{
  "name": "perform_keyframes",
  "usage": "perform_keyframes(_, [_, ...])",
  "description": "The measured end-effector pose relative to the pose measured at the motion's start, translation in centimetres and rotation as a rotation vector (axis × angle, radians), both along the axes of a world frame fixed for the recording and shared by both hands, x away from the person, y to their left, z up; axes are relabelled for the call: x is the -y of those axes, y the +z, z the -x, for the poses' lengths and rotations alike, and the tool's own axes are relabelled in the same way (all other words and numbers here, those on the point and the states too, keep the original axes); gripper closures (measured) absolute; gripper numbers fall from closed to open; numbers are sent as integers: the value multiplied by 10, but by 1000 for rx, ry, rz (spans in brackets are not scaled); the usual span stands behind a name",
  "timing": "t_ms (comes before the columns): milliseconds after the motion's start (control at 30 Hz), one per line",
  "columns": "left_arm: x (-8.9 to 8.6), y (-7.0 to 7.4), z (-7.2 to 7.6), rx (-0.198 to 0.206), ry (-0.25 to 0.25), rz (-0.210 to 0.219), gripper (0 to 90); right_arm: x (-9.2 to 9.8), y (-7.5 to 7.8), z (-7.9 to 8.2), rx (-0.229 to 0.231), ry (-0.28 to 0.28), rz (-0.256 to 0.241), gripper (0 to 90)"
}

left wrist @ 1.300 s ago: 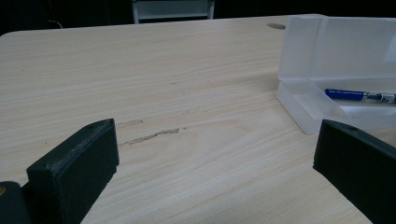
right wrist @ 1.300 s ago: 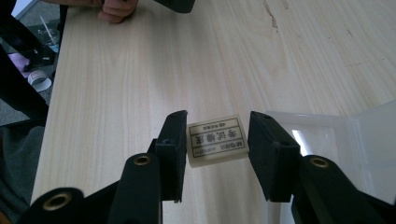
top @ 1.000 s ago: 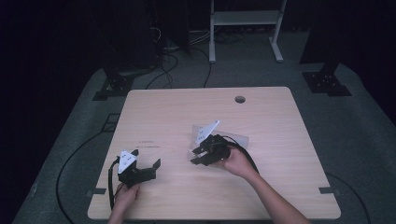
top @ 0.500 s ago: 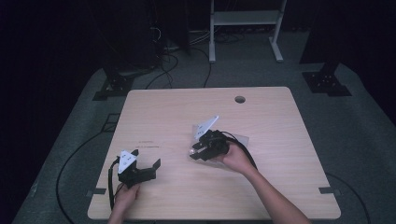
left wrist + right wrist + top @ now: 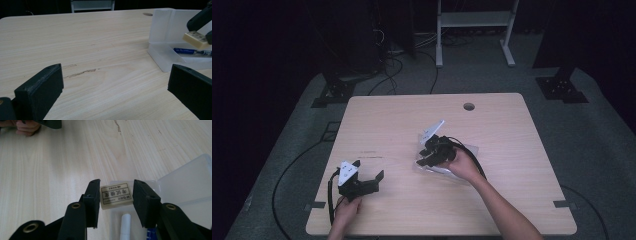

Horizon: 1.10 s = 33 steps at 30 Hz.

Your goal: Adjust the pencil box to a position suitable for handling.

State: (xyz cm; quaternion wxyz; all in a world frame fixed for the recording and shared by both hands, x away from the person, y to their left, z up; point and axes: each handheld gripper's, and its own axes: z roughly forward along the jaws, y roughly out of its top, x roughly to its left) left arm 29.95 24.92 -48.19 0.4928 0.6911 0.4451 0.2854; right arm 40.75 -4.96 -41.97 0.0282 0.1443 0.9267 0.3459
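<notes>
Right gripper (image 5: 116, 202) clamping eraser (image 5: 116, 195), above open case (image 5: 185, 185)

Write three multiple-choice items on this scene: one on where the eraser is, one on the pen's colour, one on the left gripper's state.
1. Where is the eraser?
A. flat on the table
B. between the right gripper's fingers, over the clear plastic case
C. in the left gripper

2. What colour is the pen in the case?
A. red
B. green
C. blue

3. How is the left gripper?
A. open, holding nothing
B. shut on the pen
C. shut on the case lid

B: the right gripper view shows the eraser between both fingers above the case.
C: the left gripper view shows a blue barrel.
A: its fingers stand wide apart over bare wood.
</notes>
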Motion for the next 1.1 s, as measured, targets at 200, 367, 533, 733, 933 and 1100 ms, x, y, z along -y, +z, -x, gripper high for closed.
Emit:
perform_keyframes(200, [0,0,0,0,-1,1,0,-3,-6,-7,-5,-18,4,578])
perform_keyframes(367, [0,0,0,1,-1,0,0,-5,-12,-13,-16,-36,13,577])
perform_keyframes(533, [0,0,0,-1,-1,1,0,-6,-18,-17,-25,-52,11,577])
perform_keyframes(733, [0,0,0,0,-2,2,0,-9,-24,-21,-33,-68,10,577])
perform_keyframes(933, [0,0,0,0,-2,2,0,-10,-29,-24,-41,-77,11,577])
perform_keyframes(1100, [-1,0,0,-2,-2,2,0,-11,-33,-26,-47,-81,19,576])
